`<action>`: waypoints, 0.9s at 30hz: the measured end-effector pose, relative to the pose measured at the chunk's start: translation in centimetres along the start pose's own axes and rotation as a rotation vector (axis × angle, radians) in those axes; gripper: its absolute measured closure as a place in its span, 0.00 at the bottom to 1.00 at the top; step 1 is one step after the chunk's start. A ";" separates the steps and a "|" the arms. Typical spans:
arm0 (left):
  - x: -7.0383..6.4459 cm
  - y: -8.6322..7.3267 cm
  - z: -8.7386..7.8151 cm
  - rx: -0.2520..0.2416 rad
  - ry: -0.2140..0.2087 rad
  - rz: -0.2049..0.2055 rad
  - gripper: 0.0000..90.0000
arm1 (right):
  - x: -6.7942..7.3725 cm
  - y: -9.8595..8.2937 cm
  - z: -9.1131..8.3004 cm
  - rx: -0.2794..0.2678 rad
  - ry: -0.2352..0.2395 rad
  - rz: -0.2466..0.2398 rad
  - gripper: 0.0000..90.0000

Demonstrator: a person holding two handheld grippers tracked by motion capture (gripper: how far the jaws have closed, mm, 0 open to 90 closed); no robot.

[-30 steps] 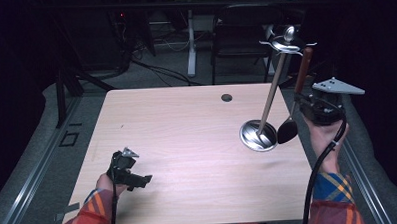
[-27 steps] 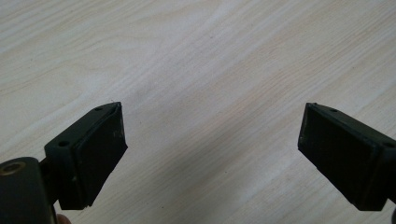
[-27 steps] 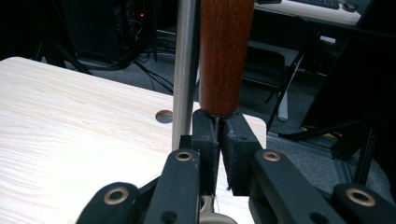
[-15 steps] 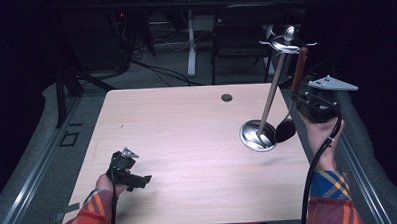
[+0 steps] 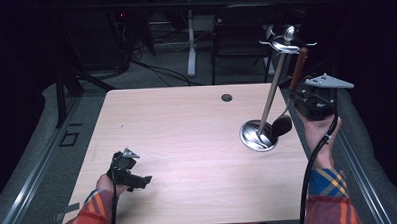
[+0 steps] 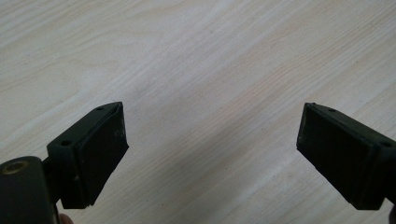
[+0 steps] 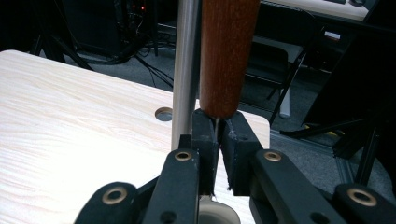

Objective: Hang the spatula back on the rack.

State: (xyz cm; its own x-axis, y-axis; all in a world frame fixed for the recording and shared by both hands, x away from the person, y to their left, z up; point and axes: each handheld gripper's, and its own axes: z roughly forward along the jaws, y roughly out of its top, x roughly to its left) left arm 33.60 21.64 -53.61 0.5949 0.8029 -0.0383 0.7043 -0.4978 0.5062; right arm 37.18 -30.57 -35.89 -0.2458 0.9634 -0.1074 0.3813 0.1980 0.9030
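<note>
tables: one wooden table | stands: one metal stand (round base, tall pole, hooks on top); ladles: one wooden-handled ladle | grippers: two; left gripper; right gripper | table holes: one cable hole

Most of the table is bare wood, open to a hand from the near edge, the left edge and the far edge. The one thing standing on it is the metal stand at the right side, its round base on the wood and its tall pole leaning up over the far right corner. The ladle hangs just beside that pole, crowding the gap between stand and right edge. The left gripper rests near the front left corner, with clear wood all around.
</note>
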 end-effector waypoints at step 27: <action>-0.2 0.1 0.1 0.003 -0.002 0.010 0.09 | 0.5 -1.5 0.1 0.102 0.092 0.026 0.47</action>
State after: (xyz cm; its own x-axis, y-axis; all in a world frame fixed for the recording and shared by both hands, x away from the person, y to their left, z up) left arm 33.63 21.40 -53.61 0.6027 0.7972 -0.0349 0.6996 -0.5068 0.5037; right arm 36.57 -30.34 -37.34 -0.3131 0.9488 -0.0414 0.4764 0.1946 0.8574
